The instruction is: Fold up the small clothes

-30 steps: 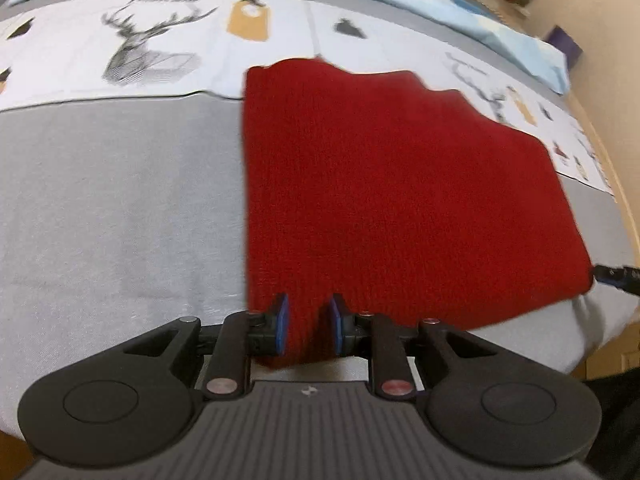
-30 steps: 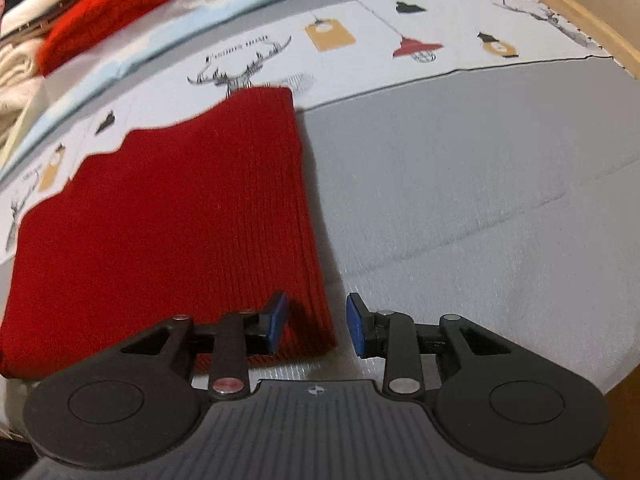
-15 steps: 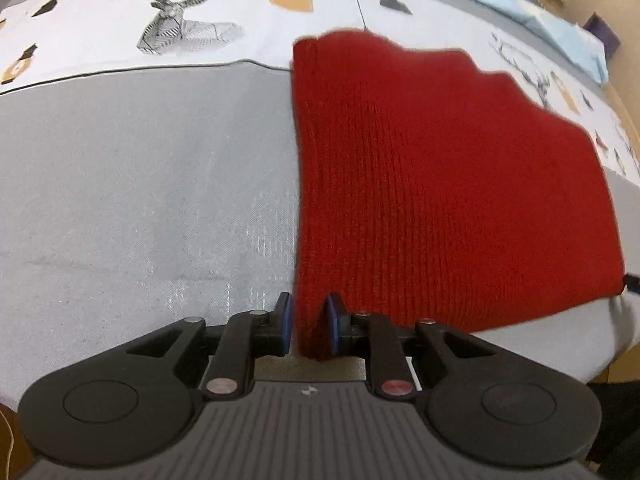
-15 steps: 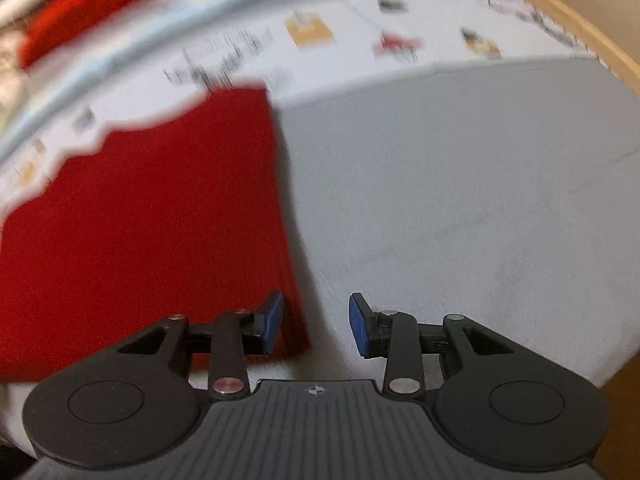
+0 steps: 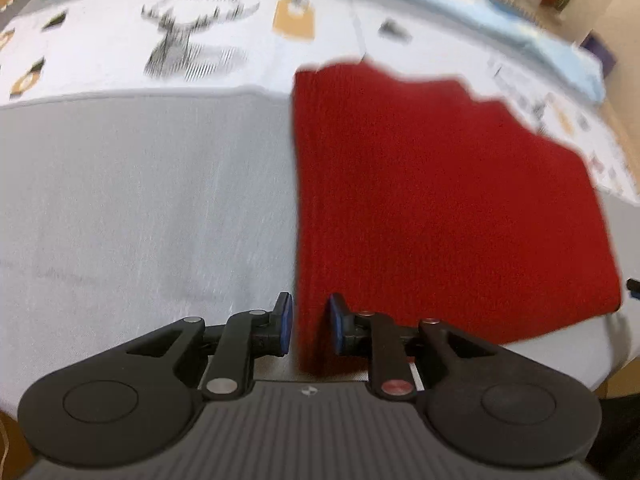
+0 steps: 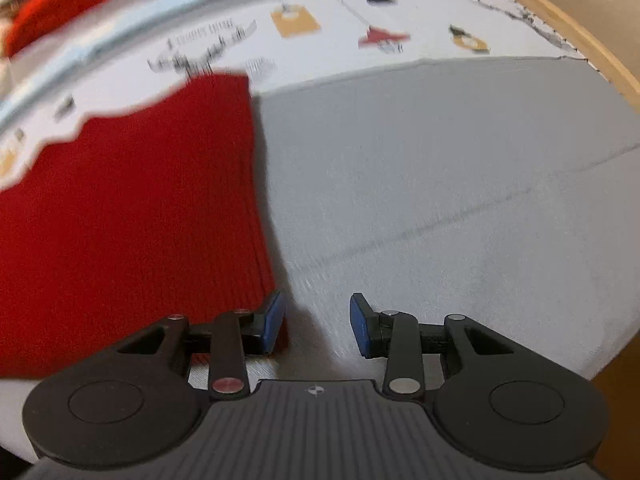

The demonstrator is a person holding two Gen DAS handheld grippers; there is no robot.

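2 hand-held grippers (image 5: 308,330) (image 6: 316,328) flank red knit (image 5: 440,200) corners.

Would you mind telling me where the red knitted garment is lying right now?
The red knitted garment lies flat on the grey cover, its far edge over the deer-print cloth. The left gripper straddles its near left corner; the right gripper is by its near right corner.

Deep red ribbed knit garment (image 5: 440,200) on plain grey cloth (image 5: 140,200); beyond, white sheet printed with black stags and orange tags (image 5: 120,56).
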